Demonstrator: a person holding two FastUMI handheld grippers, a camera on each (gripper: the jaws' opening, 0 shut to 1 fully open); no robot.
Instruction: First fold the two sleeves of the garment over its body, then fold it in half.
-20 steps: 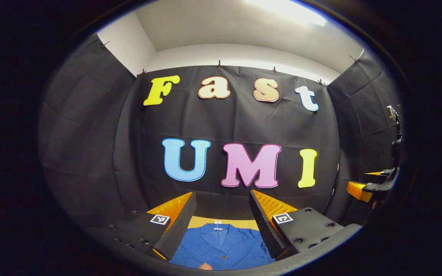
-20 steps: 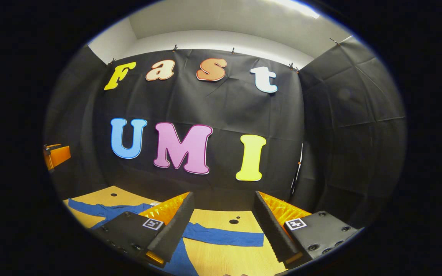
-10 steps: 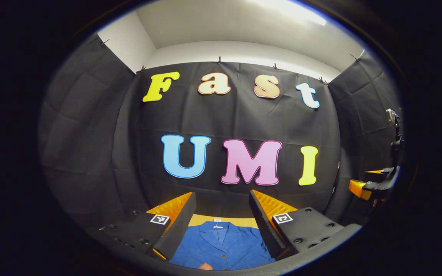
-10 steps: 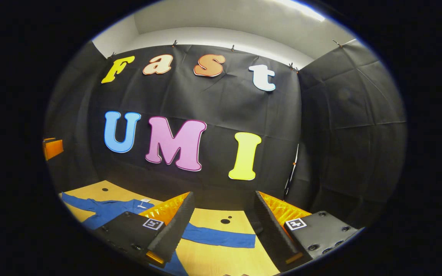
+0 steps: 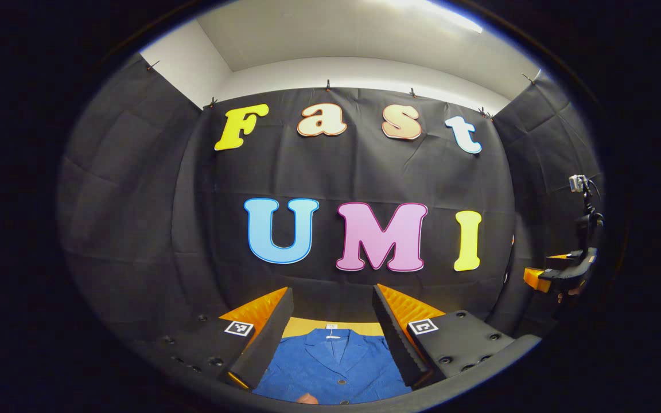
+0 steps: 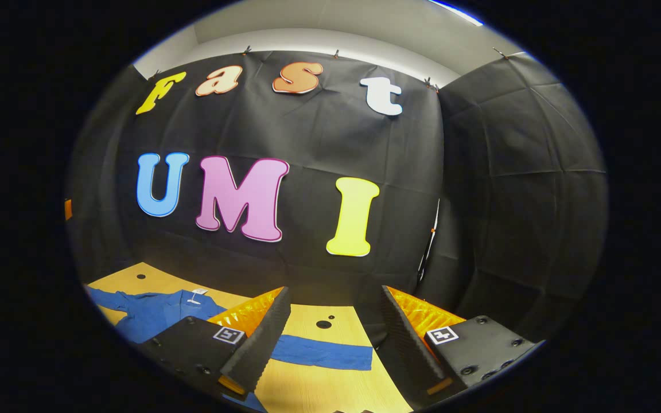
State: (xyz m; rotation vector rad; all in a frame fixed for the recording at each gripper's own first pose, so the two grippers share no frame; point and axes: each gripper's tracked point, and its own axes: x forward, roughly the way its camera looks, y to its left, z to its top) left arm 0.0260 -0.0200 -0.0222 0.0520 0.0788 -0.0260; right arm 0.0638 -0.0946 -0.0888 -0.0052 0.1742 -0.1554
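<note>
A blue button-up garment (image 5: 330,370) lies flat on the wooden table (image 6: 319,390), collar towards the back wall. My left gripper (image 5: 332,292) hovers open above its chest, and the collar and buttons show between its two fingers. My right gripper (image 6: 335,292) is open too, with nothing held. One sleeve (image 6: 325,351) stretches straight out across the table below and between the right gripper's fingers. The garment's body (image 6: 152,312), with a white neck label, lies to the left in the right gripper view. In the left gripper view, the right gripper (image 5: 560,274) hangs at the far right.
The table has small round holes (image 6: 323,324) near its back edge. Black cloth walls close the booth behind and on both sides. A small camera on a stand (image 5: 580,189) is at the right wall.
The right gripper view has swung right and tipped down, so more of the table and the sleeve shows. The left gripper has barely shifted.
</note>
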